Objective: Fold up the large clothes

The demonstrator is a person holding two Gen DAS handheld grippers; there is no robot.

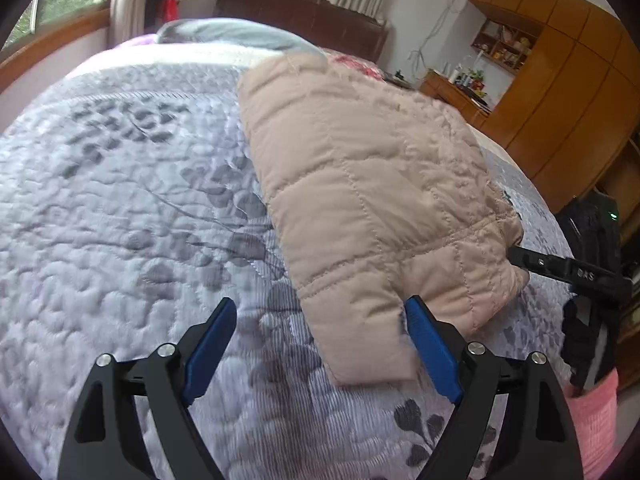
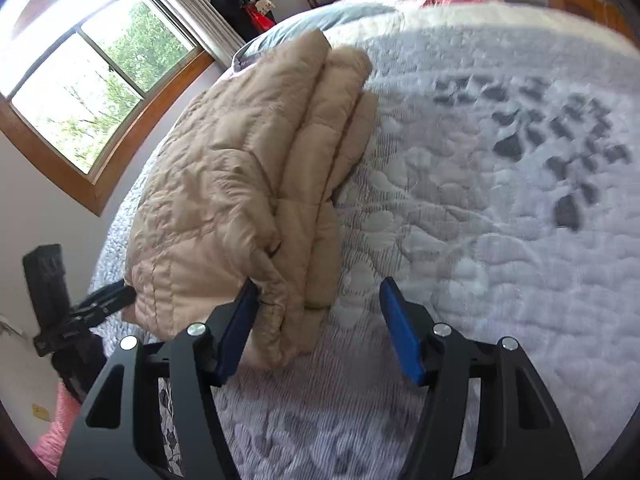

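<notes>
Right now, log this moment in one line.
jacket: folded, on bed | left gripper: open, empty | right gripper: open, empty

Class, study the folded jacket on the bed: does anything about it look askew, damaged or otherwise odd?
Nothing is damaged. The pink quilted jacket lies folded in layers on the grey floral bedspread. The only untidy bit: in the left wrist view one narrow quilted panel sticks out past the near edge of the bundle.

Folded beige quilted jacket (image 1: 372, 200) on bed
</notes>
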